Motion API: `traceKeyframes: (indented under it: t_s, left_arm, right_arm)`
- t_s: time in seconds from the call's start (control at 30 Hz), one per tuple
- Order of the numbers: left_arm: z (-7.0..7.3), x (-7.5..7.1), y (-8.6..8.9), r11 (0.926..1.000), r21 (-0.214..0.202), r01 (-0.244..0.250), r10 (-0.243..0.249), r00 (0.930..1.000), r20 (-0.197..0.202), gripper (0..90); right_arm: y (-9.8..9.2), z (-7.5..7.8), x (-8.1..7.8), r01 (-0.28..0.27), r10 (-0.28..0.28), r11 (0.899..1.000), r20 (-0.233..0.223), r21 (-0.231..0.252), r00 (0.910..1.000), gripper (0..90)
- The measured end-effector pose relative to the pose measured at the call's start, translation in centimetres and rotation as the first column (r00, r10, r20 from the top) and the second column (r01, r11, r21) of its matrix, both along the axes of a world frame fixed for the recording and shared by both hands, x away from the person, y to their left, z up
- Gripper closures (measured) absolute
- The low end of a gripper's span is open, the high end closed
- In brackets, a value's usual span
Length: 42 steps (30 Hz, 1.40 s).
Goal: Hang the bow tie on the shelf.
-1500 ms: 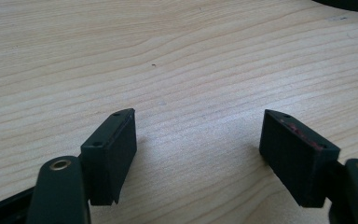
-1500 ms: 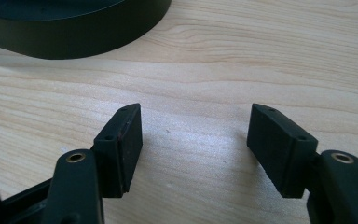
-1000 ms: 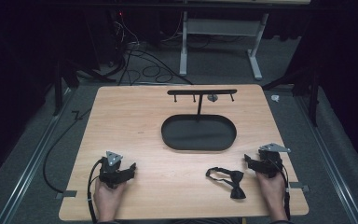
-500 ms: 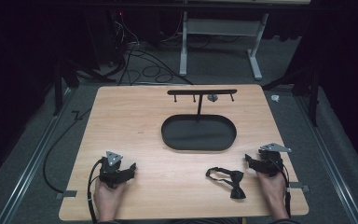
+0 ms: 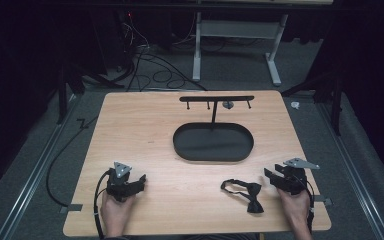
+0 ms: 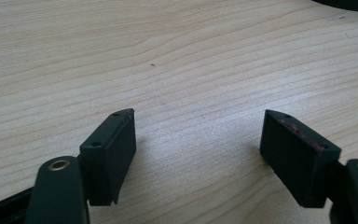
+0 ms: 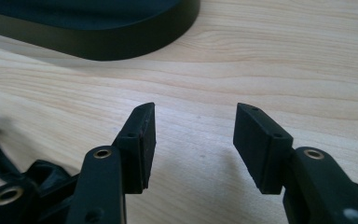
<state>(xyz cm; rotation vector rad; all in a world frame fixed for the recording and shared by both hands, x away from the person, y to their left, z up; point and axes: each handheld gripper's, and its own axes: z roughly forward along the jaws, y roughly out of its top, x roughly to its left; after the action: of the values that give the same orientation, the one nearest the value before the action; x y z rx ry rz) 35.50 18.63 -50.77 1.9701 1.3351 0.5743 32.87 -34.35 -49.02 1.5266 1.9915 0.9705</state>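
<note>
Wooden counter [image 5: 145, 130] carries a black bow tie [image 5: 246, 192] near its front edge, just left of the right tool [image 5: 280, 177]. Behind it stands a hook stand [image 5: 215, 102] on an oval tray [image 5: 213, 142]. Both tools rest with jaws well apart, holding nothing; the left tool [image 5: 132, 181] sits far off. Likely next, the right tool should pinch the tie's centre knot, not its loose strap. No writing is readable.
</note>
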Motion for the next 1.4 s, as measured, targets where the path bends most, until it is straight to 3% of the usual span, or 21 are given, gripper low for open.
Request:
traceKeyframes:
  t_s: [0.37, 0.7, 1.03, 1.17, 1.27, 1.4]
  left_arm:
    - [0.0, 0.0, 0.0, 1.0, 0.0, 0.0, 0.0, 1.0, 0.001, 27.3]
    - [0.0, 0.0, 0.0, 1.0, -0.001, 0.0, 0.0, 1.0, 0.001, 27.3]
    - [0.0, 0.0, 0.0, 1.0, -0.001, 0.0, 0.0, 1.0, 0.001, 27.3]
    - [0.0, 0.0, 0.0, 1.0, 0.0, 0.0, 0.0, 1.0, 0.0, 27.3]
    - [0.0, 0.0, 0.0, 1.0, 0.0, 0.0, 0.0, 1.0, 0.0, 27.3]
    - [0.0, 0.0, 0.0, 1.0, 0.0, 0.0, 0.0, 1.0, 0.0, 27.3]
  right_arm:
    - [1.3, 1.3, -1.1, -0.085, 0.085, 0.996, 0.029, 0.003, 0.996, 52.6]
    - [2.6, 2.2, -1.6, -0.163, 0.161, 0.986, 0.034, 0.042, 0.9863, 53.6]
    - [4.8, 2.8, -1.8, -0.263, 0.261, 0.964, 0.047, 0.049, 0.9643, 55.4]
    - [5.5, 2.9, -1.7, -0.297, 0.295, 0.953, 0.036, 0.051, 0.9547, 56.0]
    - [6.3, 2.7, -1.5, -0.336, 0.336, 0.941, 0.018, 0.049, 0.9418, 57.2]
    - [6.8, 2.5, -1.2, -0.358, 0.358, 0.933, -0.001, 0.044, 0.9337, 57.6]
